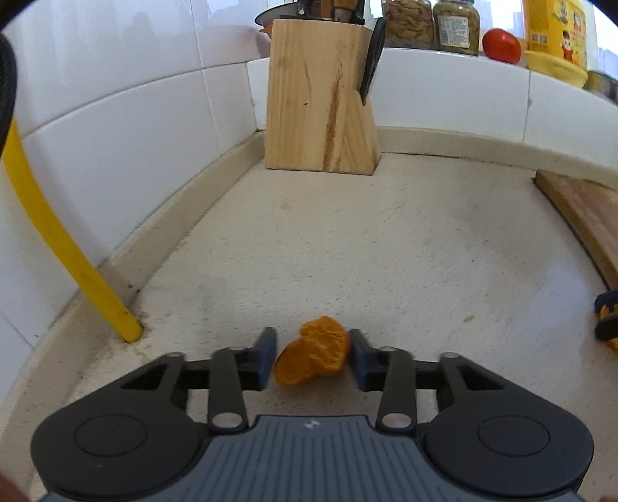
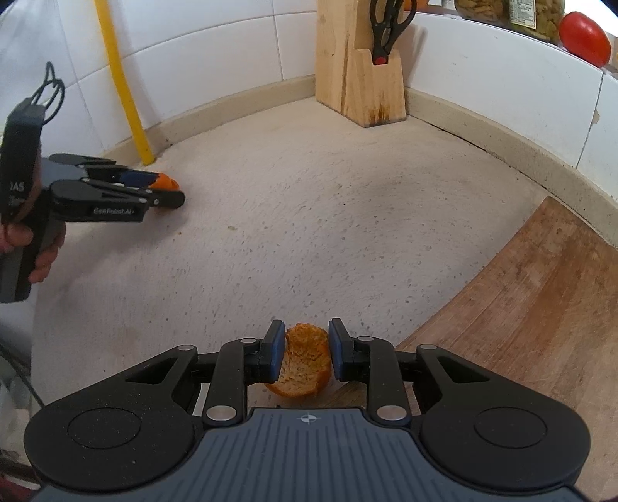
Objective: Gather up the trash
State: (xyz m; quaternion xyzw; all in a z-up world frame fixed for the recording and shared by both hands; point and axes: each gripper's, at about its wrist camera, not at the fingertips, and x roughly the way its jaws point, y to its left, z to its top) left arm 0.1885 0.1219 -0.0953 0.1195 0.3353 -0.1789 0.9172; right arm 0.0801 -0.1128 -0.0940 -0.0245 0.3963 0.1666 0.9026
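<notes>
In the left wrist view, the left tool (image 1: 313, 357) sat low over the surface (image 1: 386, 239) with an orange peel (image 1: 313, 357) between its blue pads (image 1: 267, 357). The right pad touched the peel; the left one looked to be just meeting it, so the jaws were judged closing on the scrap, though a firm grip could not be confirmed. The peel lay on the surface near the left wall, close to a yellow pipe (image 1: 58, 235), probably because it had been left where it fell, and the tool came in flat to catch it from both sides. This view also showed a knife block (image 1: 320, 100) in the corner, jars (image 1: 455, 25) and a tomato (image 1: 501, 44) on the ledge, and a sliver of the right tool (image 1: 607, 318) at the far edge. In the right wrist view, the right tool (image 2: 303, 353) held a second peel (image 2: 305, 361), pith side up, both pads pressed against it, at the edge of a cutting board (image 2: 521, 309); the scrap seemed clamped and ready to lift. Only this view showed the left tool (image 2: 162, 189) from the side, a hand (image 2: 42, 251) on its handle, the peel (image 2: 167, 180) peeking past its tips, and scissors (image 2: 390, 27) in the block (image 2: 355, 69). No bin appeared in either view.
</notes>
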